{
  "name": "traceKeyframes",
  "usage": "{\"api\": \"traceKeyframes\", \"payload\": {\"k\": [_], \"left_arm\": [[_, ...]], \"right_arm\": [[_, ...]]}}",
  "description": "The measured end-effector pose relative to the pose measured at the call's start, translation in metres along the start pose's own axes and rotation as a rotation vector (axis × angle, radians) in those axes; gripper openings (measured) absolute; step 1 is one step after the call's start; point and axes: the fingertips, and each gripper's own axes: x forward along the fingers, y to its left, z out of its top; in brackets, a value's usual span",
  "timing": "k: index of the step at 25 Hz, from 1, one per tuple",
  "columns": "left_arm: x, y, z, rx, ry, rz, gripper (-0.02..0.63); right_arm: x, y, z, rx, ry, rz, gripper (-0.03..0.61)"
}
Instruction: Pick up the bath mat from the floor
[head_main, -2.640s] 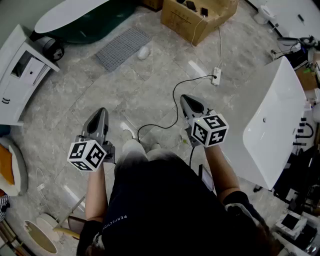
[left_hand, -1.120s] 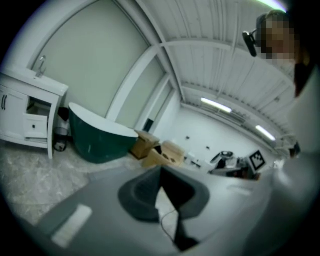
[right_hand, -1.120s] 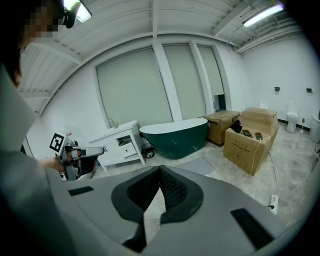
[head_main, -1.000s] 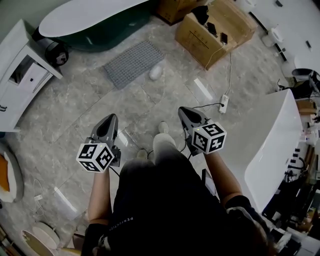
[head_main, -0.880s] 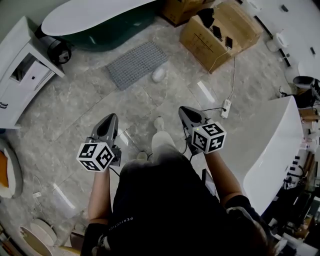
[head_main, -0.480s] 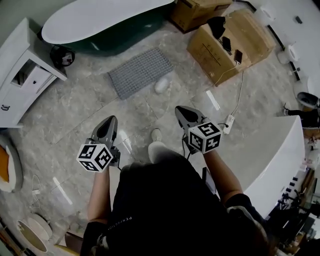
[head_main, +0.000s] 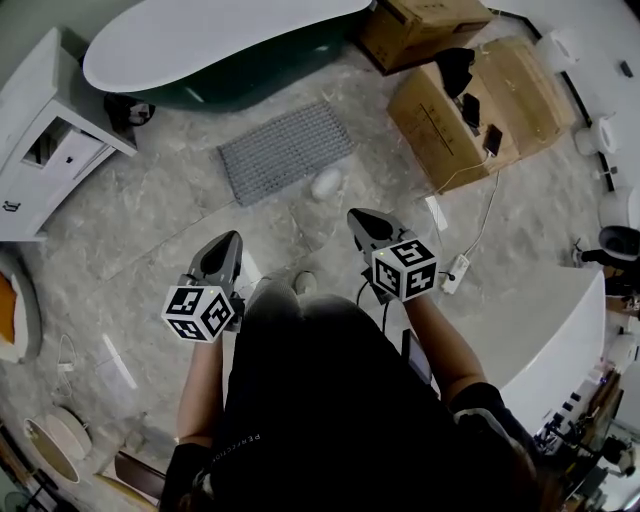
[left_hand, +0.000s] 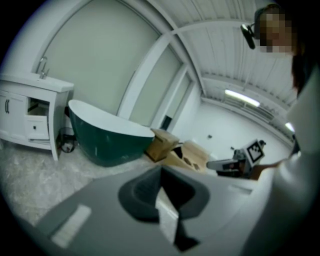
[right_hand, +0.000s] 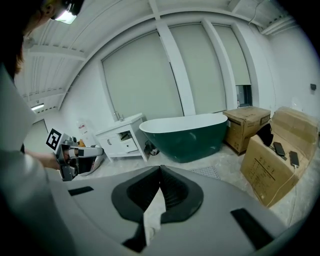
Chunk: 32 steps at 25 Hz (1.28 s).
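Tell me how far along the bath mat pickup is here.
Done: nothing yet; the grey bath mat lies flat on the floor beside the green bathtub. In hand: nothing; the left gripper and right gripper are both shut, empty, and short of the mat. Left: reach it, grip an edge, lift.

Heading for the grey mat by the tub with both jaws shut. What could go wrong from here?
1. The left gripper and right gripper are both shut and empty; unless opened, they will likely just push the bath mat.
2. A small white object at the mat's near edge could get knocked or pinched along.
3. The power strip and its cable on the floor to the right could snag a foot.
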Motion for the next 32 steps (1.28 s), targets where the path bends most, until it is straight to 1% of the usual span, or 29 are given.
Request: {"api": "traceKeyframes", "payload": {"k": [4,8,13,17,21,24,27,32], "left_arm": [[0.022,0.008,0.014,-0.001,0.004,0.009,0.006],[0.048,0.026,0.021,-0.001,0.008,0.027,0.008],[0.088,0.048,0.03,-0.018,0.031,0.024,0.008],[0.117,0.063,0.046,-0.03,0.047,0.012,0.008],[0.144,0.081,0.059,-0.03,0.069,-0.01,0.009],[0.162,0.087,0.065,-0.036,0.092,-0.049,0.009],[0.185,0.087,0.069,-0.013,0.118,-0.089,0.009],[0.217,0.077,0.073,-0.001,0.153,-0.123,0.009]], "right_arm": [[0.019,-0.013,0.007,0.021,0.014,0.017,-0.002],[0.038,-0.025,0.012,0.031,0.029,0.018,-0.002],[0.067,-0.048,0.028,0.032,0.06,0.012,-0.002],[0.092,-0.065,0.046,0.032,0.081,0.011,-0.002],[0.122,-0.078,0.064,0.036,0.097,0.0,-0.002],[0.137,-0.085,0.077,0.037,0.104,-0.005,-0.002],[0.146,-0.1,0.086,0.03,0.106,-0.028,-0.002],[0.149,-0.129,0.093,0.047,0.12,-0.058,-0.002]]}}
